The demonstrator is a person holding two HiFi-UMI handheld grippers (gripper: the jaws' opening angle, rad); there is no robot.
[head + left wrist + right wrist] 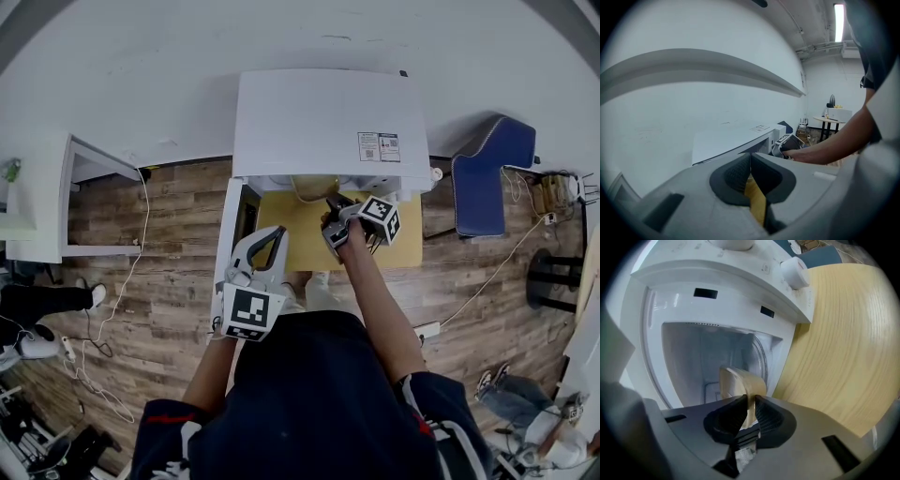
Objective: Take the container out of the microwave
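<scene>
A white microwave [328, 122] stands on a yellow table [300, 248] with its door [232, 220] swung open to the left. A thin beige container [738, 380] sits tilted at the mouth of the cavity. My right gripper [751, 401] is shut on its near rim, and the pads press the wall from both sides. In the head view that right gripper [333, 208] reaches into the opening, where the container [309, 187] shows just under the top edge. My left gripper [278, 232] hovers beside the open door, shut with nothing between its tips [750, 157].
A blue chair [487, 173] stands right of the table. A white cabinet [84, 197] is at the left. Cables trail over the wooden floor [169, 300]. The microwave's knob [793, 272] juts out above the yellow tabletop [843, 343]. A round table [832, 119] stands far off.
</scene>
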